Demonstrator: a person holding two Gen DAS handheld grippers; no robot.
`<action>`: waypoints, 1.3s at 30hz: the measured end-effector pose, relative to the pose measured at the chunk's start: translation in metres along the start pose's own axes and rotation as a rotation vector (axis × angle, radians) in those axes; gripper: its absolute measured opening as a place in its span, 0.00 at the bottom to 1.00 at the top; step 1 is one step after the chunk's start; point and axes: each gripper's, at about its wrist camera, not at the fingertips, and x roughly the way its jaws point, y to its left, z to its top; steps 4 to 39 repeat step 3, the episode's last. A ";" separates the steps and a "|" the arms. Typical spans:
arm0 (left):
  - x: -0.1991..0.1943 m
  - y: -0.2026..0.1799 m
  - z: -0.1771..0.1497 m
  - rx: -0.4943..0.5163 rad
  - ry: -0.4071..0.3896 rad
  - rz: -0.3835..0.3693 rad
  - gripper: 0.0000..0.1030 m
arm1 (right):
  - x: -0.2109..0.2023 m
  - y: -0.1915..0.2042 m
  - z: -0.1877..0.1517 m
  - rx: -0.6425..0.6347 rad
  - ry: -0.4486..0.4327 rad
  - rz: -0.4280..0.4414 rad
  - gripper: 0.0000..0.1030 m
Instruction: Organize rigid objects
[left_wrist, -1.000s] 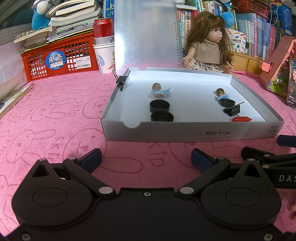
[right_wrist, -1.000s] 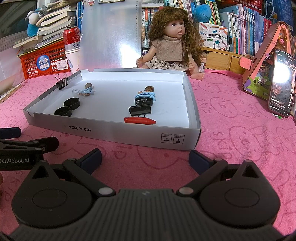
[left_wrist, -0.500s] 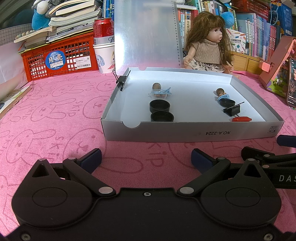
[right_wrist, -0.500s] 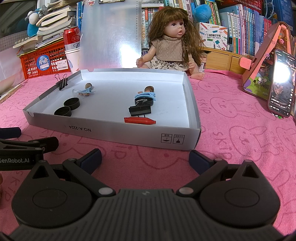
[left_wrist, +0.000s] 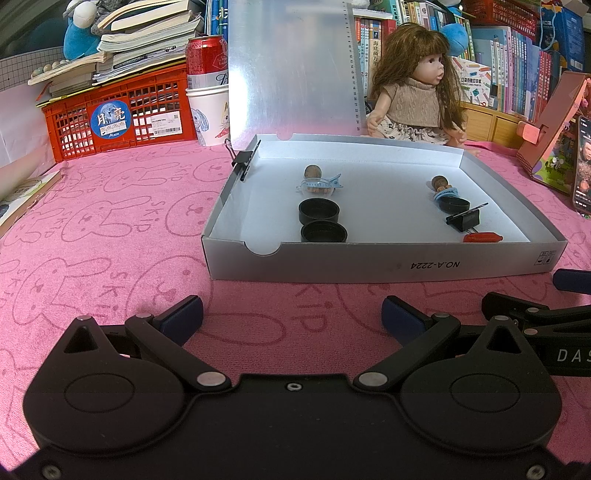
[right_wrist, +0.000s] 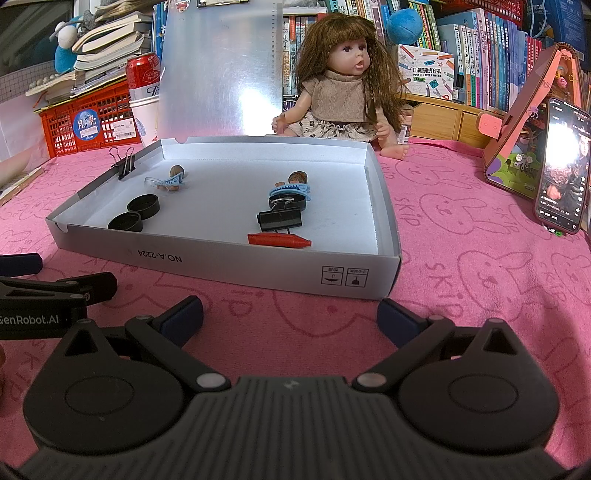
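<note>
A shallow grey cardboard box lies on the pink cloth. In it are two black round caps, two blue hair clips each with a small brown round piece, a black binder clip and a red crayon. Another binder clip grips the box's left wall. My left gripper and right gripper are open and empty, side by side just in front of the box.
A doll sits behind the box beside a shiny metal sheet. A red crate, a can and a paper cup stand at the back left. A phone on a stand is at the right.
</note>
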 end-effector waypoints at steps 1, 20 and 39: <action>0.000 0.000 0.000 0.000 0.000 0.000 1.00 | 0.000 0.000 0.000 0.000 0.000 0.000 1.00; 0.000 0.000 0.000 -0.001 0.000 0.000 1.00 | 0.000 0.000 0.000 0.000 0.000 0.000 1.00; 0.000 0.000 0.000 -0.001 0.000 0.000 1.00 | 0.000 0.000 0.000 0.000 0.000 0.000 1.00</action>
